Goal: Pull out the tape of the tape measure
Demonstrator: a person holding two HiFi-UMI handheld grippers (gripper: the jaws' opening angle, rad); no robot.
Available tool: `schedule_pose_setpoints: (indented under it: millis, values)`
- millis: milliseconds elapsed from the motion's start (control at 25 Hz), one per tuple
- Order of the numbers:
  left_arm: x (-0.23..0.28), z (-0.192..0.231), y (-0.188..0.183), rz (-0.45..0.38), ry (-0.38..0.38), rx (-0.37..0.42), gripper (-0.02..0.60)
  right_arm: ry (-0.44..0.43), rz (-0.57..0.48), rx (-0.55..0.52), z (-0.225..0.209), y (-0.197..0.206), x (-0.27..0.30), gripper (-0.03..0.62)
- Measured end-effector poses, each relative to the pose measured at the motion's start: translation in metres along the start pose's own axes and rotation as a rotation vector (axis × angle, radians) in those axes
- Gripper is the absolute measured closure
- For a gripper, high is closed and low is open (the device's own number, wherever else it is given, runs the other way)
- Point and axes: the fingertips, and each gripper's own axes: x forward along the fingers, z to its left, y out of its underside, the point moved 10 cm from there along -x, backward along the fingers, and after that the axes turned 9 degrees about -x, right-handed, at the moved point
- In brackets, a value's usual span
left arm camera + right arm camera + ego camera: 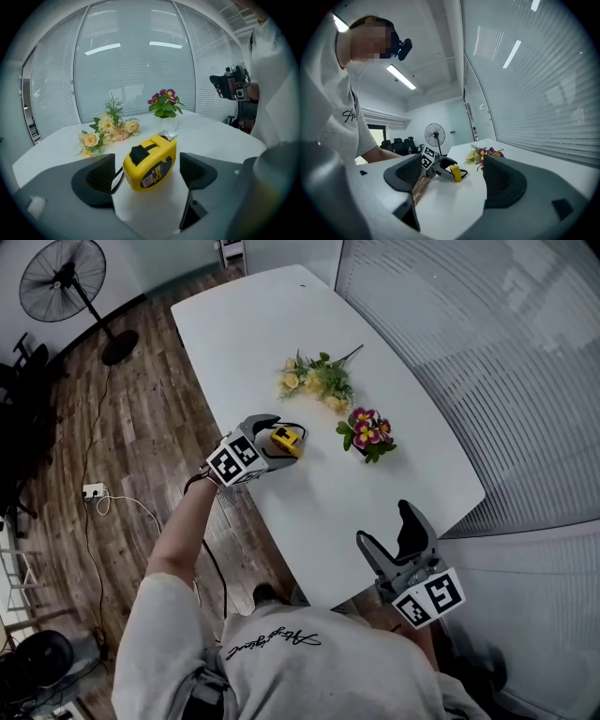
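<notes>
Near the left edge of the white table [375, 488], the yellow tape measure [151, 161] sits between the jaws of the left gripper [278, 433], which stand wide and clear of the case on both sides. The case lies askew to the pads, so an uneven close could spin it or skid it across the smooth top. The black wrist strap [117, 180] beside the left pad could also get pinched. The right gripper [390, 534] hangs wide and empty at the near right edge, well apart. The metal end hook [168, 136] points far, toward the potted purple flowers [367, 432]. A shallow bite on that small hook would likely slip and let the tape snap back.
</notes>
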Motion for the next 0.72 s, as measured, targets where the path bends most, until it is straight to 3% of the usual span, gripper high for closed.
schedule_pose_setpoints:
  millis: [200,360,720]
  values:
    - [0.014,0.000,0.002,0.039,0.009,0.028,0.175,0.039,0.015,0.010,-0.004,0.003,-0.012,0.201]
    - [0.020,-0.003,-0.001,0.021,-0.014,0.037,0.218,0.061,0.015,0.011,-0.005,0.002,-0.019,0.206]
    - [0.026,-0.007,-0.002,0.022,-0.098,-0.015,0.229,0.027,0.034,0.003,-0.004,0.004,-0.018,0.215]
